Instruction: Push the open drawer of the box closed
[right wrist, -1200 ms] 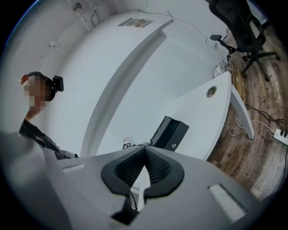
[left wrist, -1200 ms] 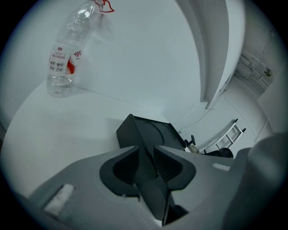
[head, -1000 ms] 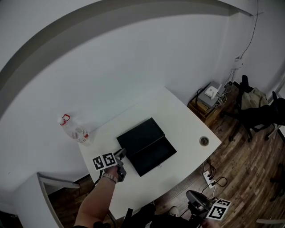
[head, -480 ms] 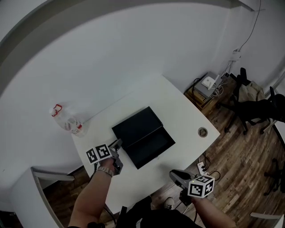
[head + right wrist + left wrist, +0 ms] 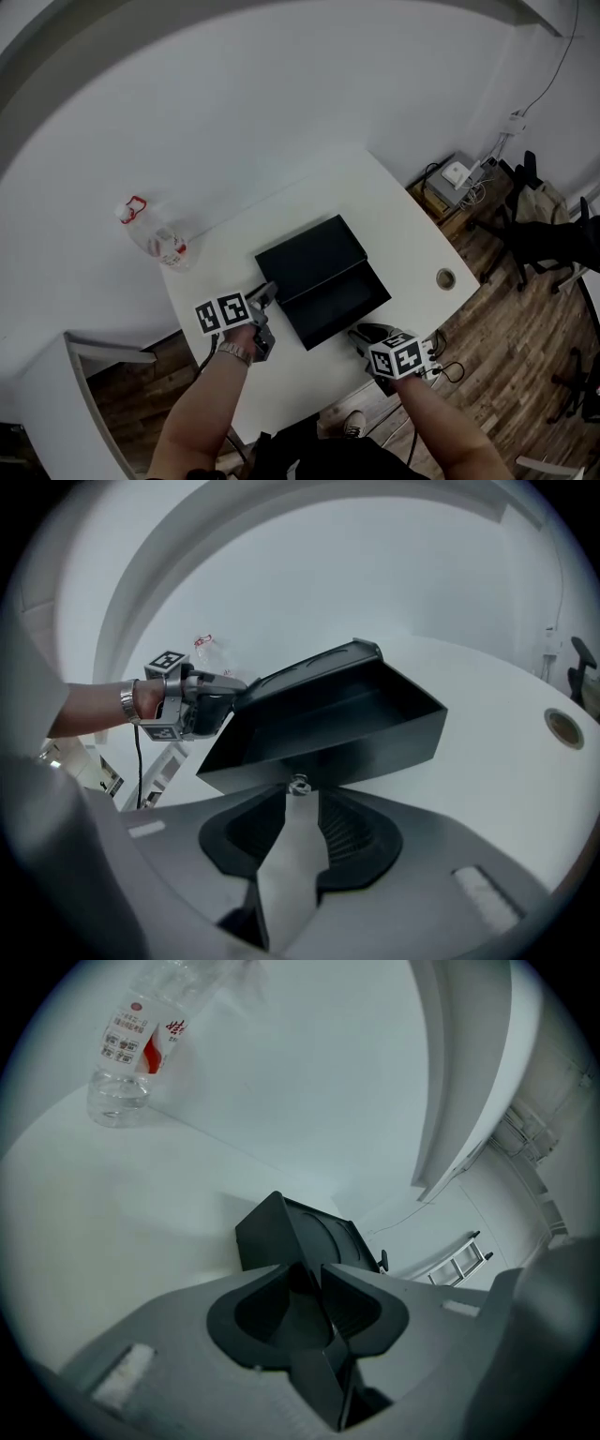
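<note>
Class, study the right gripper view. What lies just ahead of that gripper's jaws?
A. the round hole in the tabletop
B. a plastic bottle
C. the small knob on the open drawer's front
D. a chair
C: the knob on the front of the drawer sits just beyond the right gripper, whose jaws have just been opening with nothing between them.

1. Lower left of head view: grey-bodied left gripper (image 5: pixel 266 294) carrying a white cube (image 5: pixel 221 313) with black square markers.
2. Lower centre: matching right gripper (image 5: pixel 360 334) with a second marker cube (image 5: pixel 397 356).
3. Metal wristband (image 5: pixel 232 352) on the left wrist, and a thin black cable (image 5: pixel 139 761) hanging beneath.
4. Dark ribbed pads (image 5: pixel 349 832) set in pale grey shells.
</note>
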Available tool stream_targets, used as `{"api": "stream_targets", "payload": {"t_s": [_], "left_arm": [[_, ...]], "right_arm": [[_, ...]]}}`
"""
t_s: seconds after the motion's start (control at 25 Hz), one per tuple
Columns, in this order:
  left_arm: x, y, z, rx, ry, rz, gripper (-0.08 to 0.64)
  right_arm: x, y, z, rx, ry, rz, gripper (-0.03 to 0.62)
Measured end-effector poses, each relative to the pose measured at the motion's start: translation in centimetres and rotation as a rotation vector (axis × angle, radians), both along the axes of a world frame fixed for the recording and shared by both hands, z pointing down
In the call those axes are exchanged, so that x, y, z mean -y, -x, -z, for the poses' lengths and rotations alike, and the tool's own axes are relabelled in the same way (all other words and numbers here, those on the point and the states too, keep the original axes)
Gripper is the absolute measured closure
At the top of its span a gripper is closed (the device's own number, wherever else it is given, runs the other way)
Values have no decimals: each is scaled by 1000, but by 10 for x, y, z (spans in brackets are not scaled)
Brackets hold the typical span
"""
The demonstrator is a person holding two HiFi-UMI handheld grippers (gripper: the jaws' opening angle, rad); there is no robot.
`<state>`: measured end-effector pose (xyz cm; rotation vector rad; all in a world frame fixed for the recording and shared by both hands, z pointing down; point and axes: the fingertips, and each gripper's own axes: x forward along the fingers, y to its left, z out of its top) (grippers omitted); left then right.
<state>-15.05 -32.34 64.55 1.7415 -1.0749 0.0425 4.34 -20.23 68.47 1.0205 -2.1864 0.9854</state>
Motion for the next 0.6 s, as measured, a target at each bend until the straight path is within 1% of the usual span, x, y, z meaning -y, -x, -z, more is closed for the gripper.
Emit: {"api": "stream_targets", "payload": {"t_s": [0.12,0.28,0.6], "left_arm": [[0,0,-1,-4,4,-9,445],[-1,0,-1,-11,5,-19,442],[-1,-1,-1,-21,6,-49,442]], "right_arm": [[0,4,-4,8,13,-5,485],[2,8,-6,17,16,-12,512],[10,12,-1,26,-8,-20,517]]}}
